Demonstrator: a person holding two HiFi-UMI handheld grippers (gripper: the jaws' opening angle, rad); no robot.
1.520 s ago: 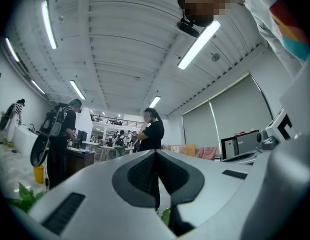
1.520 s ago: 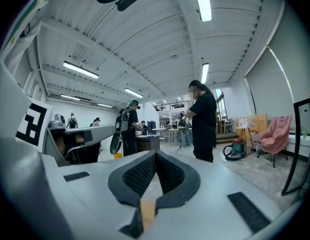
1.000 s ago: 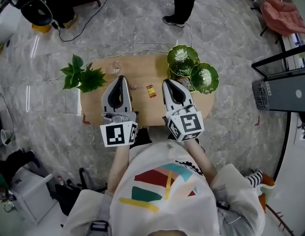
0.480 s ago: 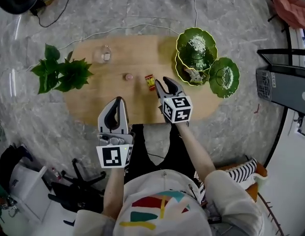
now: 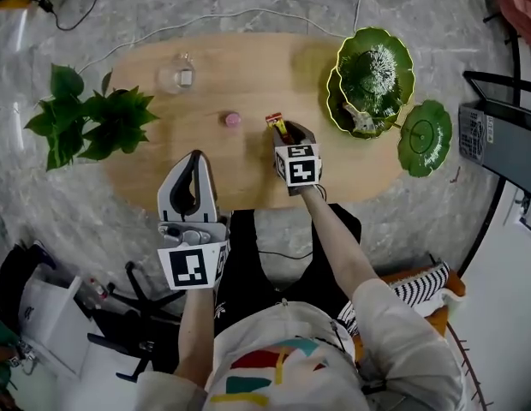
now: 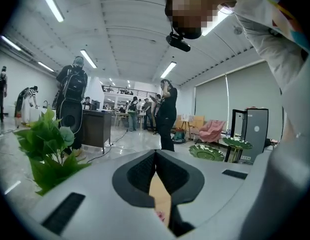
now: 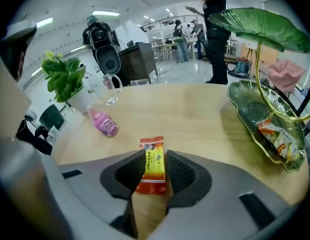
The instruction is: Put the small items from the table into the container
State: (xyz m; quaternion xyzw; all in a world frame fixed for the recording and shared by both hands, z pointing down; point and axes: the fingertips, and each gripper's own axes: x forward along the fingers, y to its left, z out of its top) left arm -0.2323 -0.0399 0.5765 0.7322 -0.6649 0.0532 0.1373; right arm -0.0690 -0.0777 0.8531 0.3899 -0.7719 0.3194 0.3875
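Red-and-yellow sachet [image 7: 152,165] bears small print, unreadable.

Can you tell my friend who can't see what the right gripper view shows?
The jaws of the right gripper are closing on either side of a red and yellow snack packet lying on the light wooden table. A small pink bottle lies farther left, and a green leaf-shaped dish holding a wrapped snack stands at the right.
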